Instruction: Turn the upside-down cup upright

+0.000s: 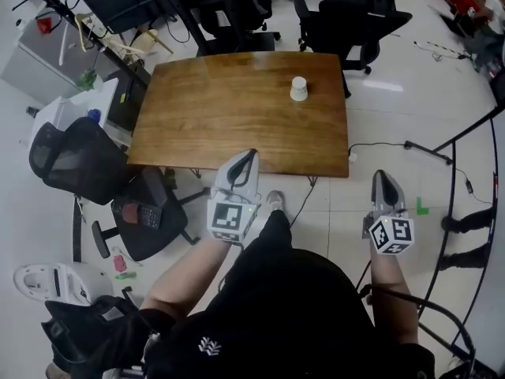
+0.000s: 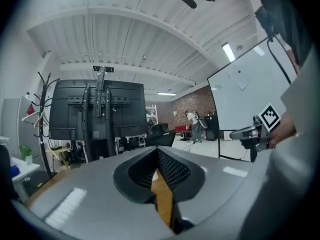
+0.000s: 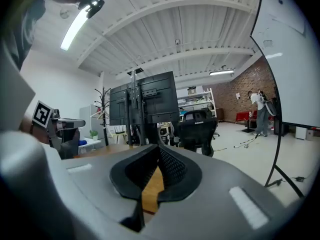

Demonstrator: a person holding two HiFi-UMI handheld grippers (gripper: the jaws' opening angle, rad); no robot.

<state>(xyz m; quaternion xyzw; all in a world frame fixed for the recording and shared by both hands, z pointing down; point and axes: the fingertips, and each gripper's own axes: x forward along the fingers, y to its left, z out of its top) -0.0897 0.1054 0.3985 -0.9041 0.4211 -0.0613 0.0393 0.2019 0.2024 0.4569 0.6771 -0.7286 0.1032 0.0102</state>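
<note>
A white paper cup (image 1: 298, 88) stands mouth-down on the far right part of the brown wooden table (image 1: 213, 117). Both grippers hang short of the table's near edge, well back from the cup. My left gripper (image 1: 251, 155) points at the near edge, jaws together with nothing held. To the right of the table, over the floor, my right gripper (image 1: 382, 177) is shut and empty as well. In the left gripper view the jaws (image 2: 156, 151) meet, with a sliver of tabletop below them. The right gripper view shows the same closed jaws (image 3: 159, 151). I cannot make out the cup in either gripper view.
A black office chair (image 1: 79, 160) stands at the table's left near corner, and more chairs (image 1: 355, 14) behind its far side. A black stand with cables (image 1: 442, 152) crosses the floor on the right. Monitors on a rack (image 3: 145, 104) rise beyond the table.
</note>
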